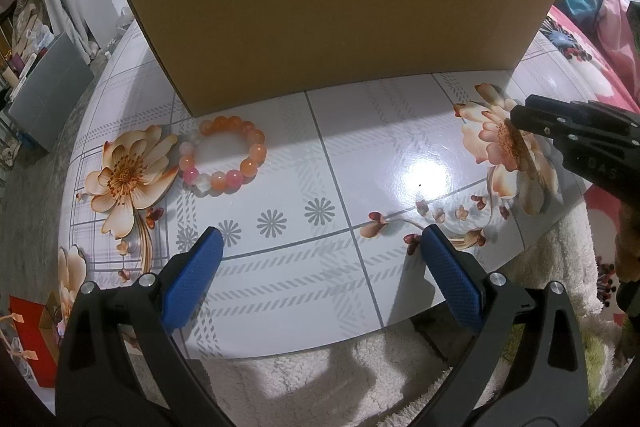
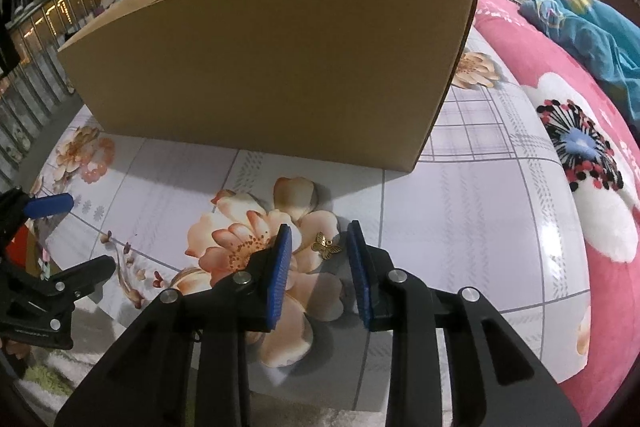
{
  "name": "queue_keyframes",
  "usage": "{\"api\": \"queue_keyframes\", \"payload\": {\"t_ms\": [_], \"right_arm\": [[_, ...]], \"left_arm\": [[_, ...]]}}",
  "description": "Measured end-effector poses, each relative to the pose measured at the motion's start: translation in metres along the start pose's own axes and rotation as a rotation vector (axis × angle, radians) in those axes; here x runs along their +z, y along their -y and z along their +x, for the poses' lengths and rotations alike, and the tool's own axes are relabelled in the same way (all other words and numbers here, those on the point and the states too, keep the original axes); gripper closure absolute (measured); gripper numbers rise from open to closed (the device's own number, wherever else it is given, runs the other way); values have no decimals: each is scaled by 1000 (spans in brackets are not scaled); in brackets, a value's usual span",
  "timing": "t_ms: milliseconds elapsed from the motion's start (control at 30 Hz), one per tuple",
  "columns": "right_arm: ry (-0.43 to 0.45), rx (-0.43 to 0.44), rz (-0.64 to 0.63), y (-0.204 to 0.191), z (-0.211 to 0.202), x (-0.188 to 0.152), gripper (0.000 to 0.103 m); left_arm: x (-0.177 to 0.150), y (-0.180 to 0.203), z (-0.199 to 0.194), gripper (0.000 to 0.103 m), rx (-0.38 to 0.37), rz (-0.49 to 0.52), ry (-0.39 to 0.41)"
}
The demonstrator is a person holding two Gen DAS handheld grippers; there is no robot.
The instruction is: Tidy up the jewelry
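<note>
A beaded bracelet [image 1: 222, 155] in orange, pink and white lies on the flower-printed table top [image 1: 372, 131], close to the front wall of a brown cardboard box [image 1: 332, 11]. My left gripper [image 1: 322, 233] hovers open over the table's near edge, well short of the bracelet and holding nothing. In the right wrist view a small gold butterfly charm [image 2: 326, 246] rests on a printed flower. My right gripper [image 2: 320, 227] is open with the charm between its blue pads, neither pad touching it. The box [image 2: 264, 67] stands just beyond, open at the top.
A pink flowered blanket [image 2: 580, 147] borders the table on the right, with a teal cloth behind it. White fluffy fabric [image 1: 320, 379] lies below the table's near edge. A grey box [image 1: 48, 95] and clutter sit off to the left.
</note>
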State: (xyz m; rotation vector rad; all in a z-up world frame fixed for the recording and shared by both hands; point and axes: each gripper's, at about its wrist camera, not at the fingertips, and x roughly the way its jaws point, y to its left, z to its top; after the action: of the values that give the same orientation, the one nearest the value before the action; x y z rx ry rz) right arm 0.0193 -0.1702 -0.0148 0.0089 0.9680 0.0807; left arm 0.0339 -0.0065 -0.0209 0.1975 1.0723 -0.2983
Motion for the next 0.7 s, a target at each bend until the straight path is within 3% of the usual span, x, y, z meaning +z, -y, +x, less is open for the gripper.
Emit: {"api": "queue_keyframes", "payload": {"t_ms": [100,333,567,700], "right_arm": [[-2,6,18,2,1,1,90],[1,7,27,2,1,1,90],[3,7,37,1,1,0,90],[2,15,49,3,1,1,90]], "left_arm": [[0,0,0,7,0,0,1],[2,-3,-3,7,-9,10,-6],[18,-31,-24,7,14,-42,134],[31,-43,-20,9,18,-59,150]]}}
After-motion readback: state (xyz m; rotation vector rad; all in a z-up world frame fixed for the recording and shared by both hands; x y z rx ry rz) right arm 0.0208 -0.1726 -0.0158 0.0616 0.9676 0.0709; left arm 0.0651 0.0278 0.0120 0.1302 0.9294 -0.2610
